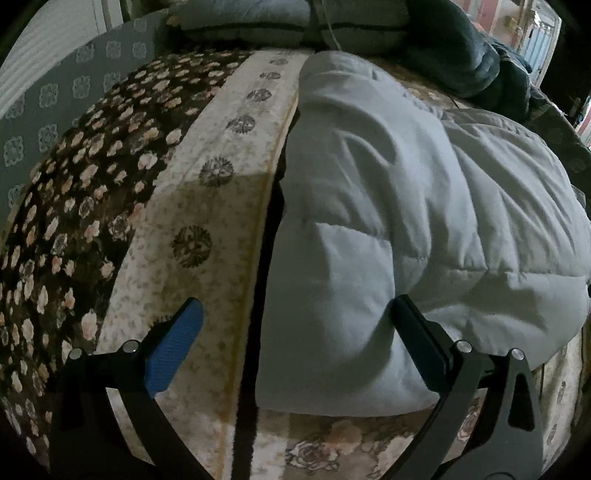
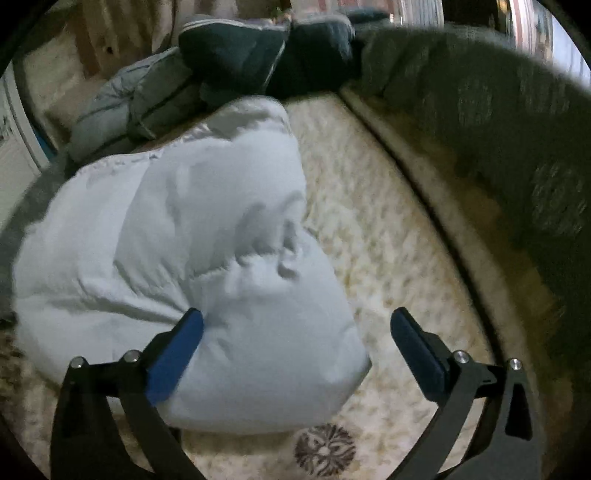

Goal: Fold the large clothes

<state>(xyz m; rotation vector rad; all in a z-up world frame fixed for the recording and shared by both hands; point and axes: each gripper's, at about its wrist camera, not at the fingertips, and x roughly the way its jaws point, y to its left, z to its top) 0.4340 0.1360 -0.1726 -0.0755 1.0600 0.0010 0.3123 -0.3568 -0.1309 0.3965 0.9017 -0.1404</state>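
A puffy white quilted garment (image 1: 406,206) lies in a folded bundle on a floral blanket (image 1: 207,206). My left gripper (image 1: 295,314) is open, its jaws wide apart over the bundle's near left edge. The right finger (image 1: 417,343) presses against the white fabric. In the right wrist view the same white bundle (image 2: 192,251) lies to the left. My right gripper (image 2: 297,321) is open over its near right corner. Its left finger (image 2: 177,354) rests against the fabric and holds nothing.
Grey-blue pillows (image 1: 258,18) and a dark garment (image 1: 461,55) lie at the far end of the bed. A grey patterned surface (image 1: 55,96) borders the left. In the right wrist view a dark green blanket (image 2: 498,129) lies along the right side.
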